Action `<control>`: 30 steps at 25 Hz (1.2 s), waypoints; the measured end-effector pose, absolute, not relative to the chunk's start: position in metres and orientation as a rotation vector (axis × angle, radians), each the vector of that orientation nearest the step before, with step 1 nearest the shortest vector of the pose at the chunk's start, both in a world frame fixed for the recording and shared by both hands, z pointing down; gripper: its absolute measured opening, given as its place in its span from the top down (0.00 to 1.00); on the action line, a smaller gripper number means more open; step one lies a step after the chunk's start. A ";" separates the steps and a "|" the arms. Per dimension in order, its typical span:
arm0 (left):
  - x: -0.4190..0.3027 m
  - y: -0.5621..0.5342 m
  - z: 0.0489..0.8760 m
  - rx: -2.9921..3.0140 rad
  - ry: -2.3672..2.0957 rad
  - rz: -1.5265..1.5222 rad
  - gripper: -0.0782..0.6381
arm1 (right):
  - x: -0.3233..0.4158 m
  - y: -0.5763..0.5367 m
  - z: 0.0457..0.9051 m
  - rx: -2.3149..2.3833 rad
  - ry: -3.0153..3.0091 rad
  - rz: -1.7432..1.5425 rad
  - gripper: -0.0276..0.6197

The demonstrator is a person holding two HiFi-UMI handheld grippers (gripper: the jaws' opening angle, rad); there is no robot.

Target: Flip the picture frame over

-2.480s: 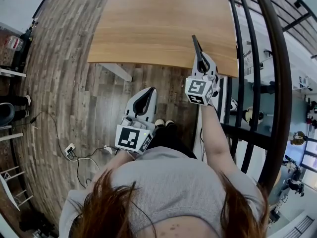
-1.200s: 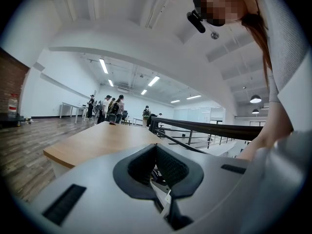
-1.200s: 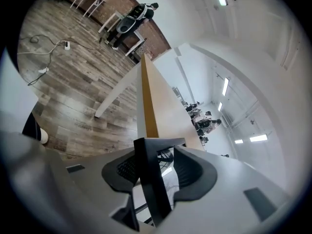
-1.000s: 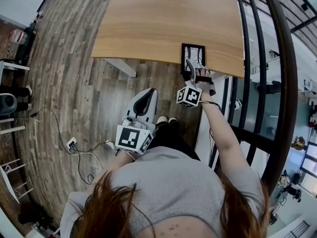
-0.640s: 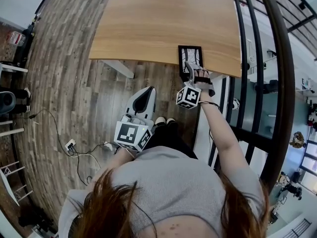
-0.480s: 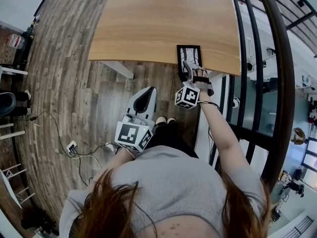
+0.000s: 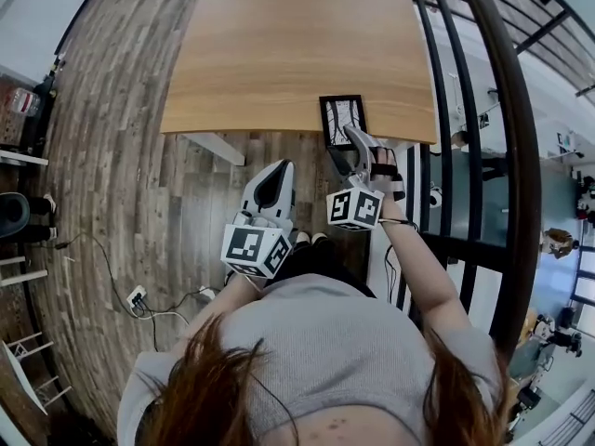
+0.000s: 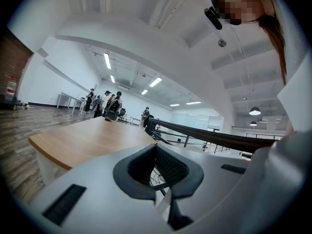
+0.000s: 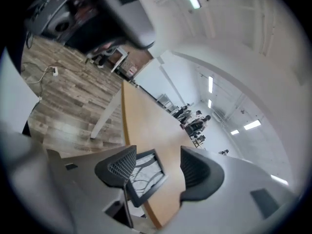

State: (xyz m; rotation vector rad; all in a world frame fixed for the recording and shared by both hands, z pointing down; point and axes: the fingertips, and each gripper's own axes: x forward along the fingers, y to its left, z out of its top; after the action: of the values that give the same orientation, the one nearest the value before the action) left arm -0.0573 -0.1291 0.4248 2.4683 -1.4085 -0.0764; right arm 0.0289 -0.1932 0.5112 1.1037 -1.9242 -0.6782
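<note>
Above the table (image 7: 297,54), right gripper (image 9: 157,161) fingers (image 9: 199,172) just opened wide, empty.

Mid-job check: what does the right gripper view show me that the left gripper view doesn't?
Only the right gripper view: the picture frame lying with its picture showing at the near edge of the table. It is seen past the right gripper, whose jaws have just been opening and grip nothing. Only the left gripper view: the left gripper with its jaws together and empty, and a dark railing. Both: the wooden table and people far off in the room.
</note>
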 end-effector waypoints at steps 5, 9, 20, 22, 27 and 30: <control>-0.046 -0.138 0.387 2.556 -1.400 -0.179 0.88 | 0.039 -0.192 0.384 1.460 -2.156 -0.612 0.51; -0.030 -0.139 0.350 2.661 -1.384 -0.269 0.88 | 0.045 -0.180 0.309 1.658 -2.288 -0.649 0.51; -0.010 -0.121 0.311 2.771 -1.324 -0.349 0.88 | 0.058 -0.130 0.281 1.852 -2.736 -0.136 0.73; -0.009 -0.118 0.309 2.780 -1.314 -0.349 0.88 | 0.061 -0.124 0.281 1.883 -2.748 -0.131 0.90; -0.004 -0.110 0.310 2.803 -1.279 -0.343 0.88 | 0.065 -0.117 0.290 1.924 -2.800 -0.018 0.93; -0.002 -0.109 0.310 2.808 -1.265 -0.341 0.88 | 0.056 -0.114 0.290 1.884 -2.811 -0.018 0.94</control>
State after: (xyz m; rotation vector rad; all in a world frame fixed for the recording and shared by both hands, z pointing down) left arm -0.0015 -0.1093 0.3097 2.8081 -1.2647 -0.3411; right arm 0.0562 -0.1136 0.2903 1.8835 -2.8109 -0.0183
